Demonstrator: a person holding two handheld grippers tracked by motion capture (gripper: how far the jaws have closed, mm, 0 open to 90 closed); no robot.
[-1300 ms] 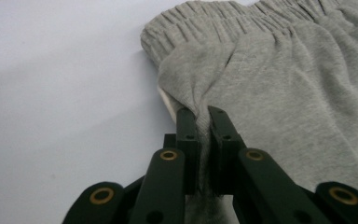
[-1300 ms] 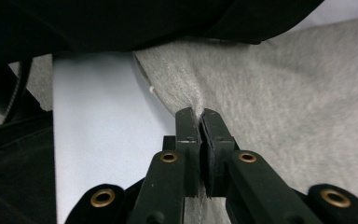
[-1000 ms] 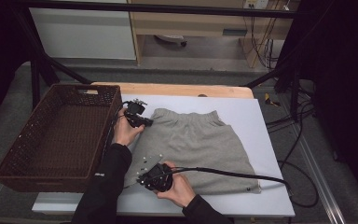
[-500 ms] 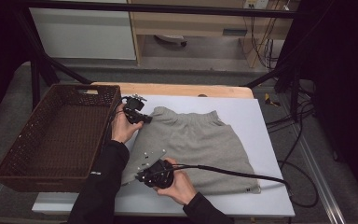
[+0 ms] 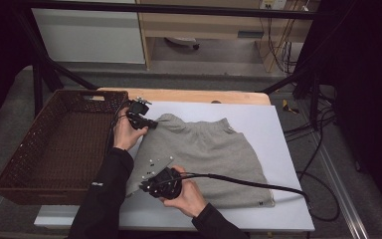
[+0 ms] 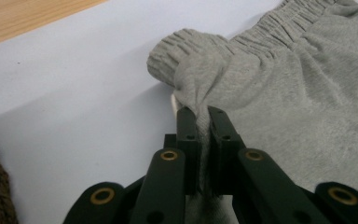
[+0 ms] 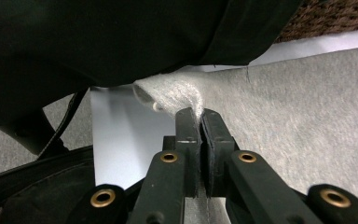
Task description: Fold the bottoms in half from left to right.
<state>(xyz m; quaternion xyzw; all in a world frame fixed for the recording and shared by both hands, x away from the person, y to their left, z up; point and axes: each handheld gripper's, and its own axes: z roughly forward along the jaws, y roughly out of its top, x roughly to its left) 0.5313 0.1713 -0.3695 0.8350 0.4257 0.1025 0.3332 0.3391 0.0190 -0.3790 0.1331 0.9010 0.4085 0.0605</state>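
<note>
At the far left of the high view a brown woven basket [image 5: 54, 149] sits at the edge of the surface [image 5: 273, 129], its open top showing bare wicker inside and nothing in it. Just to its right, the left gripper [image 5: 149, 123] is clamped on the elasticated waistband corner of the grey garment [image 5: 204, 154]; in the left gripper view the cloth [image 6: 261, 93] is pinched between the two jaws and pulled up into a gathered peak. Nearer the person, the right gripper [image 5: 146, 186] is clamped on the garment's lower left corner, the fabric [image 7: 307, 121] squeezed between its jaws and lifted slightly. The rest of the garment lies flat on the white sheet, beside the basket.
</note>
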